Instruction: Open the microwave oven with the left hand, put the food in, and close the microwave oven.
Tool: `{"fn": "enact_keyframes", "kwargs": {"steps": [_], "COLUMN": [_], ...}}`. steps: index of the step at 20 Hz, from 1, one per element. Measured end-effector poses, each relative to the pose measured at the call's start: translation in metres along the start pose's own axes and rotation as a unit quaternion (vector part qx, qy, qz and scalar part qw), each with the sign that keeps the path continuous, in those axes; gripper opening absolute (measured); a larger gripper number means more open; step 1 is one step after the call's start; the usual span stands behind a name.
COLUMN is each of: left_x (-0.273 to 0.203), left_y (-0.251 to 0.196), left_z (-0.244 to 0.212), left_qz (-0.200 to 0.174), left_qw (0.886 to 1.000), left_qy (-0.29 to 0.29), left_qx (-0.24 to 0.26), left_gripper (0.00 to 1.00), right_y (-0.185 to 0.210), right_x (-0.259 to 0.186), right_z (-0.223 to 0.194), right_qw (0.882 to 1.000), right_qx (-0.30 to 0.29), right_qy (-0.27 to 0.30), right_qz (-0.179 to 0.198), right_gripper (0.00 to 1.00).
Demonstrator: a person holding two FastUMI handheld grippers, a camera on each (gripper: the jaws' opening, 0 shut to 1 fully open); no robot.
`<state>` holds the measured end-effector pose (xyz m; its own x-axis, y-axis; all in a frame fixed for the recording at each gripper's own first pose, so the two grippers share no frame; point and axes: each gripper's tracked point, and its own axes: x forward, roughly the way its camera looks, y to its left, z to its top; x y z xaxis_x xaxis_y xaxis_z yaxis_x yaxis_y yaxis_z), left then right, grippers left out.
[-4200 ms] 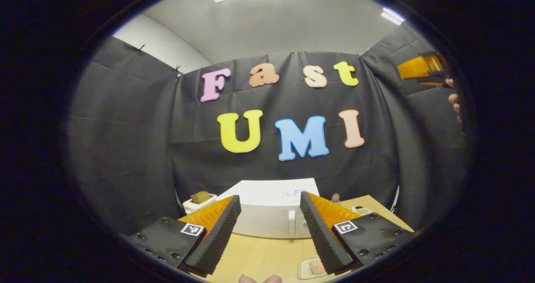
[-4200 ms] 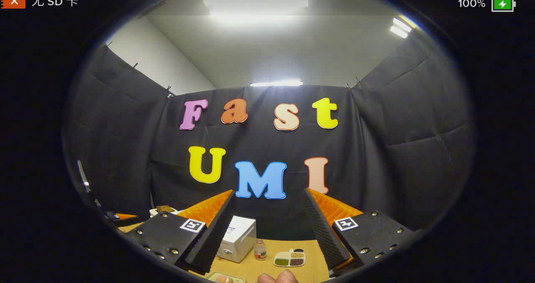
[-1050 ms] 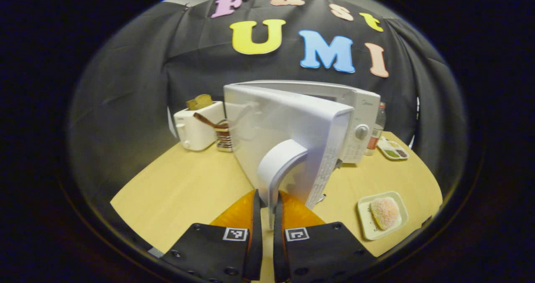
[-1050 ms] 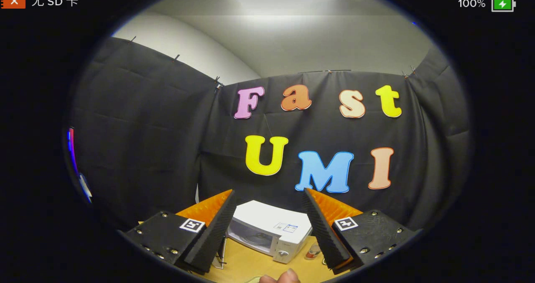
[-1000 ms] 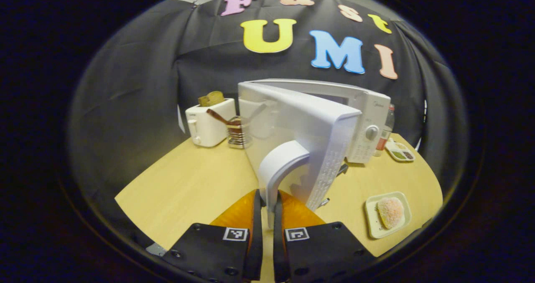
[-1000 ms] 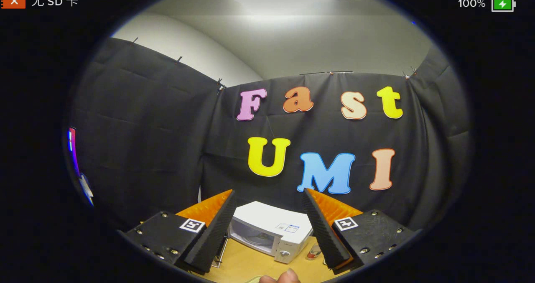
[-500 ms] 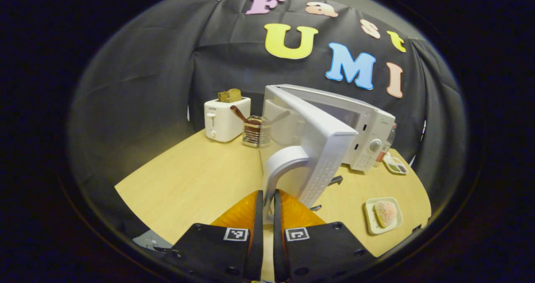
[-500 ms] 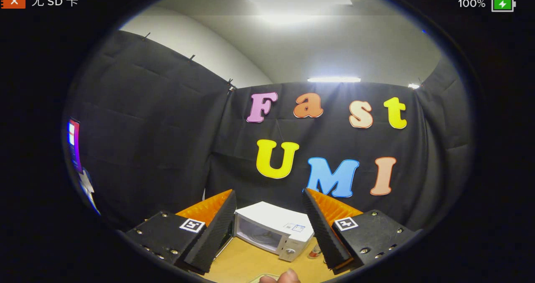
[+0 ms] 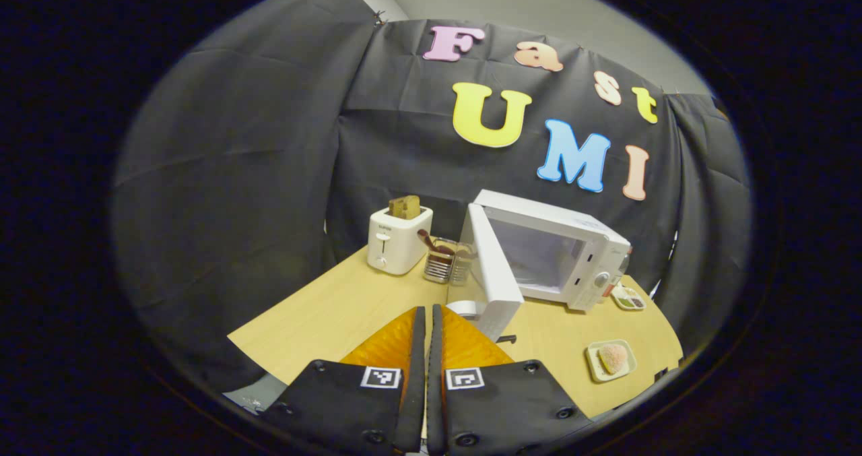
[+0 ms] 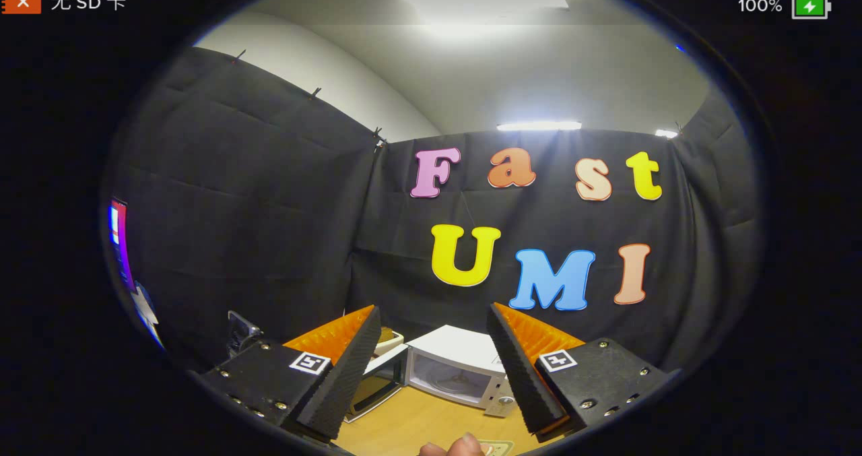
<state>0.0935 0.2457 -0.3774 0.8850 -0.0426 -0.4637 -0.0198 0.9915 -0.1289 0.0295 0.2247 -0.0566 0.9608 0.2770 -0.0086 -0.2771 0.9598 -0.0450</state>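
The white microwave (image 9: 559, 257) stands at the back of the wooden table (image 9: 337, 314) with its door (image 9: 490, 277) swung wide open to the left and the cavity showing. My left gripper (image 9: 428, 310) is shut with nothing between its fingers, and the door handle (image 9: 463, 306) sits just right of its tips. The food, a pink round piece on a pale plate (image 9: 611, 359), lies near the table's front right. My right gripper (image 10: 432, 311) is open and empty, held high above the microwave (image 10: 461, 368) and its open door (image 10: 374, 385).
A white toaster (image 9: 397, 240) with bread in it and a wire holder with utensils (image 9: 443, 264) stand left of the microwave. A small divided dish (image 9: 629, 298) lies to its right. A thumb (image 10: 461, 448) shows at the bottom edge of the right gripper view.
The door has swung from half open to wide open. My left gripper has come off the handle, pulled back and lifted. The right gripper has turned slightly, still open.
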Motion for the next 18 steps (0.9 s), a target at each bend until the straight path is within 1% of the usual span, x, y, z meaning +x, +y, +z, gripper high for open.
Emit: {"fn": "enact_keyframes", "kwargs": {"steps": [1, 3, 4, 6, 7, 8, 10, 11, 14, 16, 17, 18], "left_x": [-0.011, -0.035, -0.047, -0.075, -0.084, -0.096, -0.114, -0.123, -0.141, -0.154, -0.158, -0.162], "left_y": [0.003, -0.005, -0.012, -0.034, -0.041, -0.049, -0.063, -0.071, -0.091, -0.104, -0.110, -0.114], "left_z": [0.009, 0.028, 0.039, 0.062, 0.072, 0.082, 0.099, 0.106, 0.121, 0.139, 0.147, 0.153], "left_qz": [0.003, 0.000, -0.003, -0.010, -0.009, -0.009, -0.001, 0.005, 0.025, 0.035, 0.041, 0.049], "left_qw": [1.000, 1.000, 0.999, 0.997, 0.995, 0.994, 0.992, 0.991, 0.989, 0.986, 0.985, 0.983], "left_qy": [-0.010, -0.031, -0.042, -0.071, -0.087, -0.097, -0.117, -0.126, -0.135, -0.152, -0.160, -0.166], "left_qx": [0.003, -0.006, -0.015, -0.032, -0.037, -0.040, -0.049, -0.051, -0.051, -0.057, -0.059, -0.057], "left_gripper": [0.02, 0.19, 0.11, 0.10, 0.17, 0.41, 0.46, 0.55, 0.73, 0.87, 0.76, 0.79], "right_y": [0.000, -0.003, -0.006, -0.015, -0.018, -0.022, -0.032, -0.039, -0.063, -0.077, -0.087, -0.095], "right_x": [0.001, 0.005, 0.006, 0.013, 0.017, 0.021, 0.027, 0.028, 0.030, 0.028, 0.026, 0.024], "right_z": [-0.006, -0.017, -0.023, -0.033, -0.045, -0.057, -0.082, -0.090, -0.120, -0.143, -0.153, -0.165], "right_qw": [1.000, 1.000, 0.999, 0.999, 0.999, 0.998, 0.997, 0.996, 0.993, 0.991, 0.990, 0.989], "right_qx": [0.004, 0.016, 0.020, 0.021, 0.019, 0.016, 0.023, 0.029, 0.038, 0.034, 0.030, 0.025], "right_qy": [0.005, 0.017, 0.021, 0.029, 0.037, 0.049, 0.075, 0.081, 0.104, 0.125, 0.134, 0.144], "right_qz": [-0.005, -0.013, -0.017, -0.023, -0.024, -0.025, -0.026, -0.028, -0.034, -0.035, -0.037, -0.038], "right_gripper": [0.96, 0.97, 0.97, 0.97, 0.97, 0.96, 0.97, 0.97, 0.97, 0.97, 0.97, 0.97]}}
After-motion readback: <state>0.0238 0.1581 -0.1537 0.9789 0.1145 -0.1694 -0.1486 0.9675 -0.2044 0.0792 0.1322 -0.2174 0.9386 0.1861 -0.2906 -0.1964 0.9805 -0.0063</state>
